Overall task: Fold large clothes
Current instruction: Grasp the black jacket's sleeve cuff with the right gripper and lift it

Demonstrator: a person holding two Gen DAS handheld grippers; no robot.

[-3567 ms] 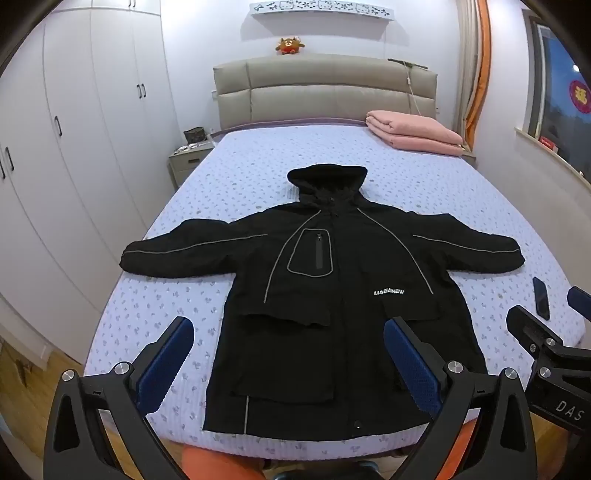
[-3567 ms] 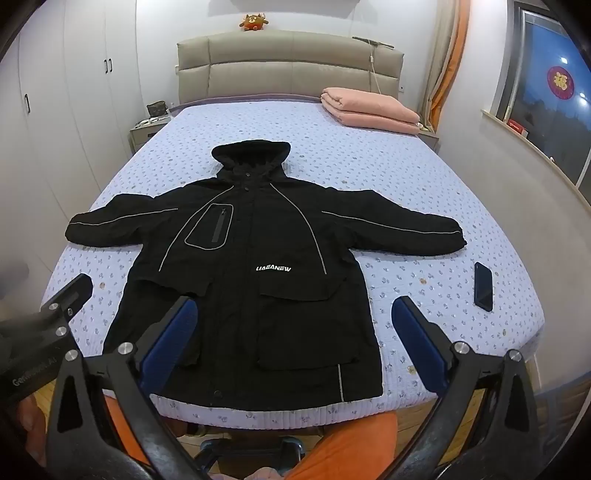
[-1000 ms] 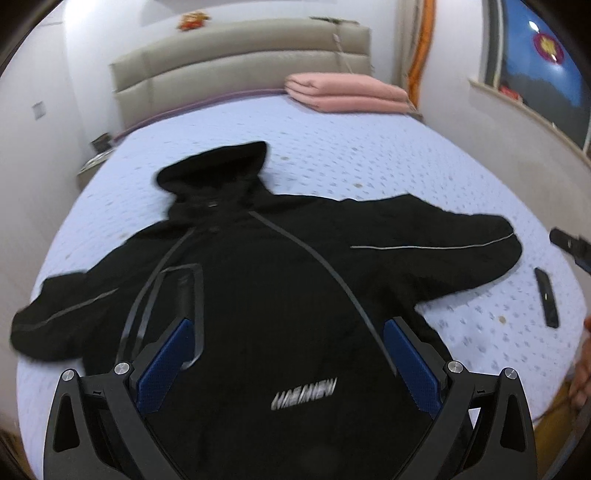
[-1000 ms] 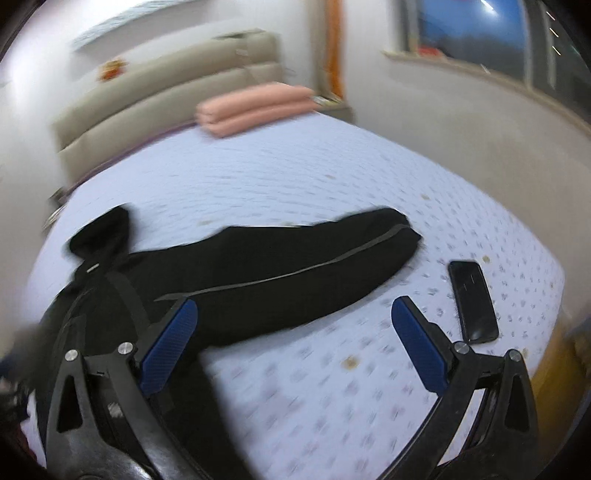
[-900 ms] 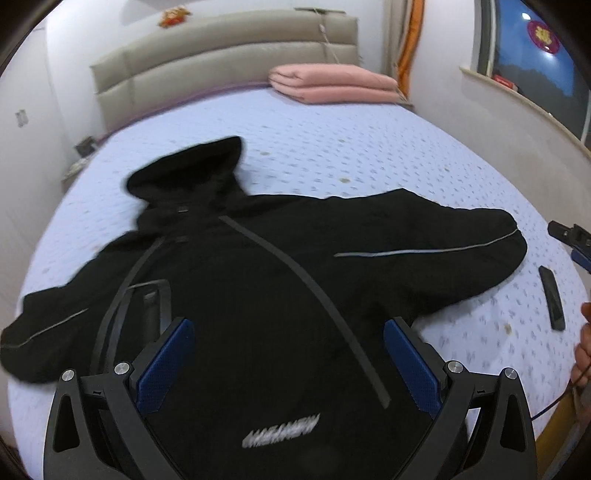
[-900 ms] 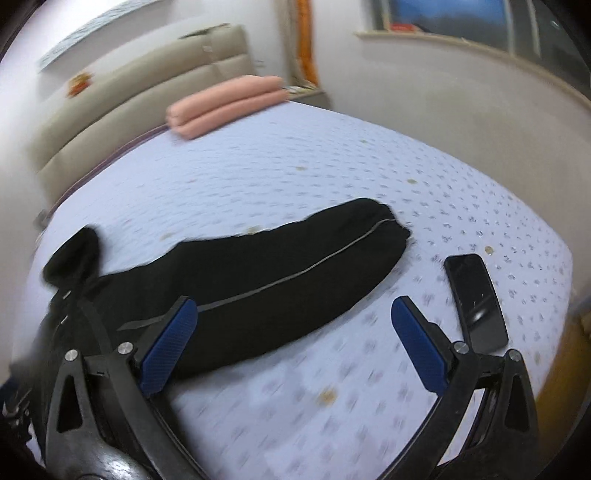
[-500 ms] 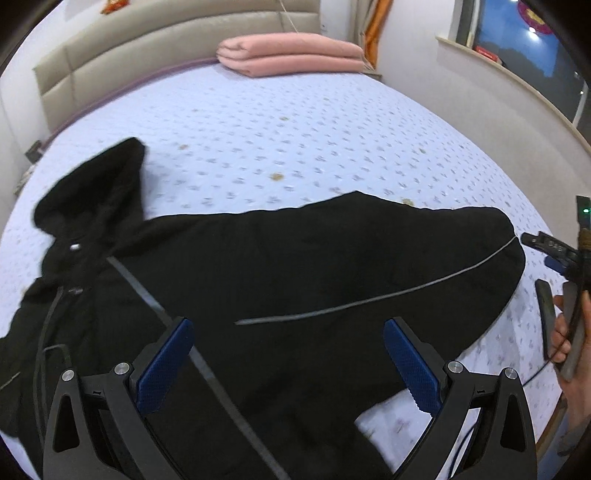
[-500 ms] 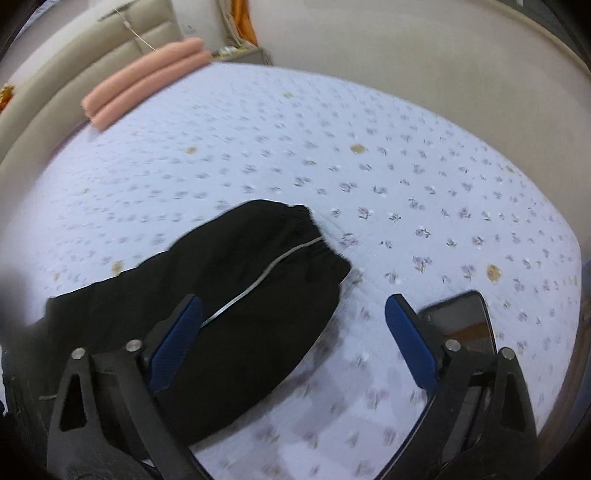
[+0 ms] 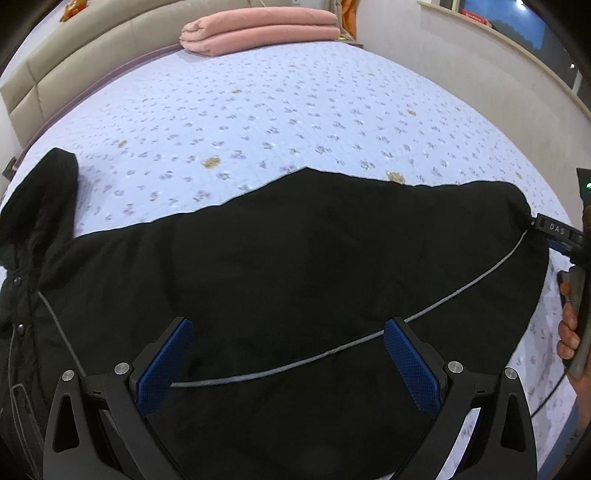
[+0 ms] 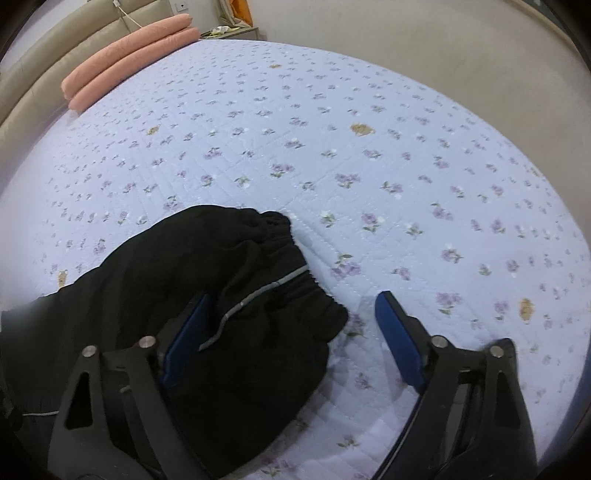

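A black hooded jacket lies flat on the bed, its right sleeve stretched out to the right with a grey reflective stripe. My left gripper is open, low over the upper part of that sleeve. My right gripper is open at the sleeve's elastic cuff; the cuff end lies between its blue pads, its left pad partly hidden behind the cloth. In the left wrist view the right gripper shows at the cuff, held by a hand.
The bed has a lilac flowered quilt. A folded pink blanket lies by the beige headboard. A wall runs close along the bed's right side.
Both grippers have moved forward and down to the right sleeve. The right gripper has closed in on the cuff, which now lies between its pads. The phone has left both views.
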